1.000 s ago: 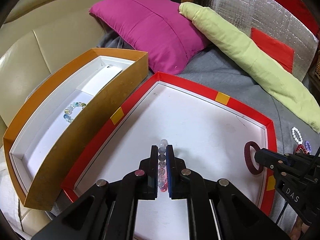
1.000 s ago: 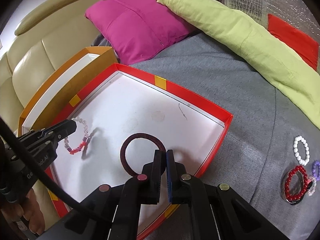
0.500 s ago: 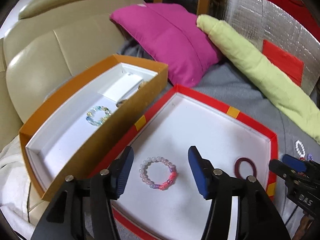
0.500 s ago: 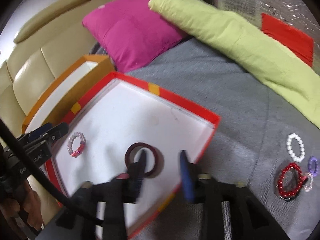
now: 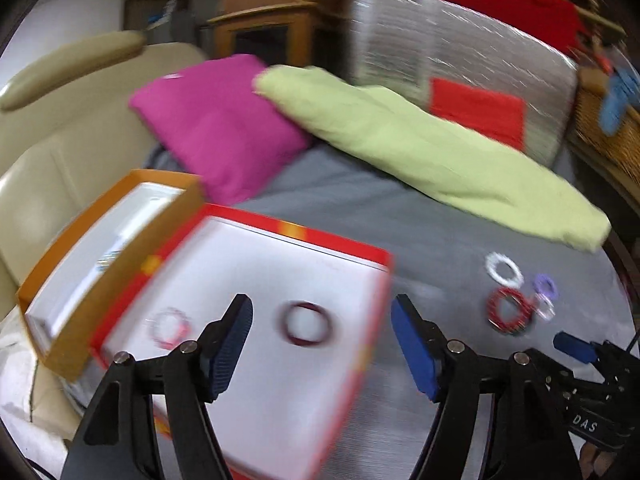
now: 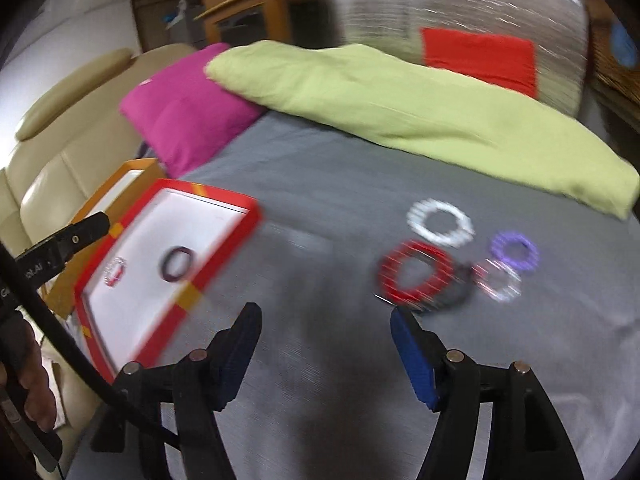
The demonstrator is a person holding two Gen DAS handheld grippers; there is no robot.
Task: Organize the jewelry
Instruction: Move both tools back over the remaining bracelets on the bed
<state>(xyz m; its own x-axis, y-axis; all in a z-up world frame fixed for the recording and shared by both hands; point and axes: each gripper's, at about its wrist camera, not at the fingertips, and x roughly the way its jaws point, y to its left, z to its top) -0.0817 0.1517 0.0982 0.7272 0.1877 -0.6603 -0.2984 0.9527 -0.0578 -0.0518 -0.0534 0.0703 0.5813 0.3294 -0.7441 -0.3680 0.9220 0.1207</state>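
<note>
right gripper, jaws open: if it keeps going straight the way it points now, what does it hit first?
Probably the grey cover, short of the loose bracelets. The right gripper holds nothing, and the red bracelet lies just right of its line. Blur leaves depth uncertain.

left gripper (image 5: 322,334) jaws wide, right gripper (image 6: 326,340) likewise

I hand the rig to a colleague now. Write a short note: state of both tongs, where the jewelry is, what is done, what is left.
Left tongs: open, empty, over the red tray.
Right tongs: open, empty, over the grey cover.
Done: pink bead bracelet and dark ring lie in the red tray.
Left: white bracelet, red one, purple one and a pale one lie on the cover.
</note>
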